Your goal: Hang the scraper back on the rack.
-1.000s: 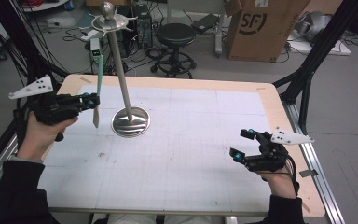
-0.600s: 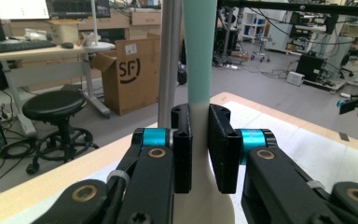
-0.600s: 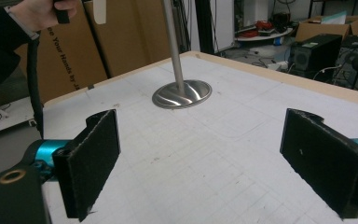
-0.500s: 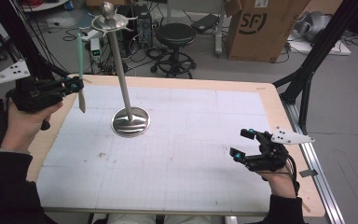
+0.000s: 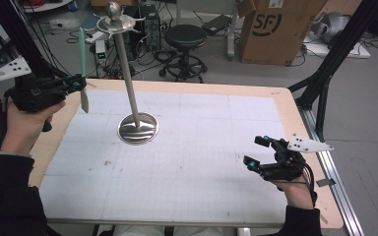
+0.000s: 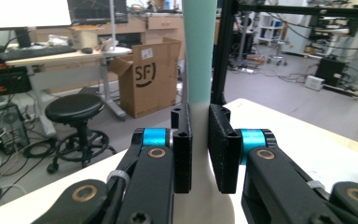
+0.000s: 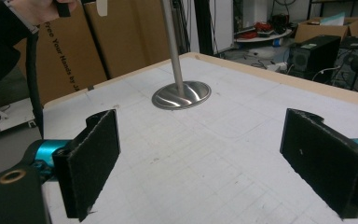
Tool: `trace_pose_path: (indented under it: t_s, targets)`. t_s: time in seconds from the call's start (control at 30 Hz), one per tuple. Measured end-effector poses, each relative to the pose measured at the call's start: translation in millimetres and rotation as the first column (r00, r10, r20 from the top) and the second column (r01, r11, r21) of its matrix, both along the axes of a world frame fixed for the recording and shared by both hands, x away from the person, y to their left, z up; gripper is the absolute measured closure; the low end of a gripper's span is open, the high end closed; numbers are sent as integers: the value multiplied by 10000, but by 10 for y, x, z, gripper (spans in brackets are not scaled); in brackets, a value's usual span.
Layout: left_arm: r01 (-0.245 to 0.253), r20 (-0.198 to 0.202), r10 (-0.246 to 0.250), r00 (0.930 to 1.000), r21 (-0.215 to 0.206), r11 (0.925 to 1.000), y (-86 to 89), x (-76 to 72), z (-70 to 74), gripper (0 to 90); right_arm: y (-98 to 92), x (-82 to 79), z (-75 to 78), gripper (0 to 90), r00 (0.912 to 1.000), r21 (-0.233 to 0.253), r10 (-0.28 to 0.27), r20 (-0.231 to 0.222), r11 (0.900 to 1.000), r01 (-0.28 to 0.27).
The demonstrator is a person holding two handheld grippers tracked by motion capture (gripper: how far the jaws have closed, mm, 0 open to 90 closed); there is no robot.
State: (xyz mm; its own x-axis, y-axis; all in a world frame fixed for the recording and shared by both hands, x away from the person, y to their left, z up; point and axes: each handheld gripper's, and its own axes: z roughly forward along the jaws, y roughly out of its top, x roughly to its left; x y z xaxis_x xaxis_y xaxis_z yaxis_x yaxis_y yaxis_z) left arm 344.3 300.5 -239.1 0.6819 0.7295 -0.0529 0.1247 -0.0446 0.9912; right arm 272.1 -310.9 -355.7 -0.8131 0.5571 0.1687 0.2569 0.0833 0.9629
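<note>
A: Left tongs [image 5: 76, 83] status?

B: Clenched on the long utensil with a mint-green handle and cream-white blade [image 5: 82, 64]. It stands nearly upright, handle up, blade tip down, raised above the left rear corner of the wooden table with white gridded mat [image 5: 202, 162]. In the left gripper view the pads [image 6: 182, 149] press both sides of the utensil [image 6: 199, 56] where green meets white.

A: Position relative to the stand?

B: Left of the tall stainless-steel stand with round base and hooked top [image 5: 128, 83], apart from its pole, below its hooks.

A: Right tongs [image 5: 257, 151]?

B: Released, jaws wide apart, grasping nothing, low over the table's front right. The right gripper view shows the stand's base [image 7: 182, 95] beyond them.
</note>
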Motion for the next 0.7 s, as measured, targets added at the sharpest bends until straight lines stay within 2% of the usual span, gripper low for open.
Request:
trace_pose_path:
  t_s: [0.27,0.43,0.6,0.7]
  targets:
    - [-66,-36,66,10000,-54,10000,-72,76,-35,803,-10,-7,3,110,10000,18,-2,32,10000,2]
    - [-97,41,98,9999,-277,9996,-44,91,-31,803,-24,-10,0,110,10000,34,-40,38,10000,40]
    - [-127,-126,121,9998,-439,9990,14,127,-44,803,-31,-16,-5,110,10000,27,-43,7,10000,43]
    - [-58,-74,54,10000,-531,9986,1,123,-39,803,-30,-20,-5,110,10000,22,-45,2,10000,45]
